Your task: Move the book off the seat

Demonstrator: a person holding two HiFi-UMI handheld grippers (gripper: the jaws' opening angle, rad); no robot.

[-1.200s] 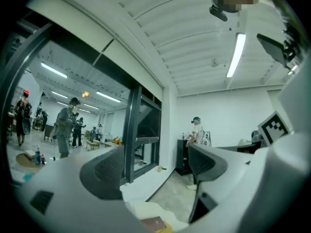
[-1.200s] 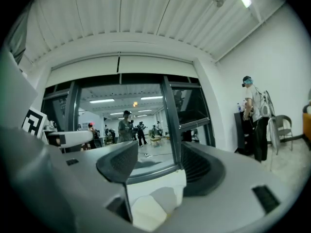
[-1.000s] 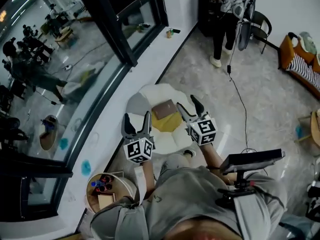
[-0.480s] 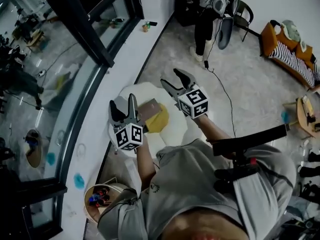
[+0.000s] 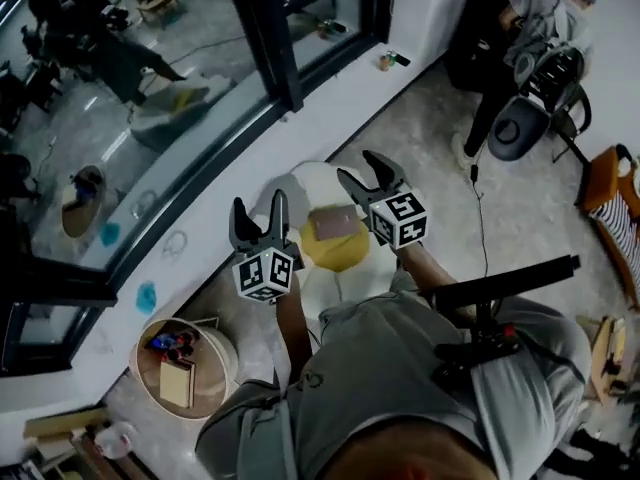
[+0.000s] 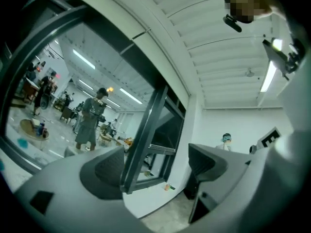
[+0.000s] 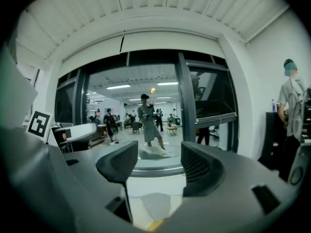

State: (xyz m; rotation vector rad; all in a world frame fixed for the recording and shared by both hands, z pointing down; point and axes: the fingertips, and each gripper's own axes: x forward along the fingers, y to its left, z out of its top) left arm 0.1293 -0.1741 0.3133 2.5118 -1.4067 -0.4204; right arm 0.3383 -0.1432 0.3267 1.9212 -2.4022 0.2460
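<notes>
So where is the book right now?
In the head view the book lies on the yellow cushion of the white seat, between the left gripper and the right gripper, closer to the right one.

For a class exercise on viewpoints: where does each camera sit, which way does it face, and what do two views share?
Head view: on the head, steeply down at the book on the seat; torso, arms, left gripper, right gripper show.
Left gripper view: on that gripper, outward toward the window frame; open, empty jaws show.
Right gripper view: likewise, facing that frame.
Shared: the window frame.
</notes>
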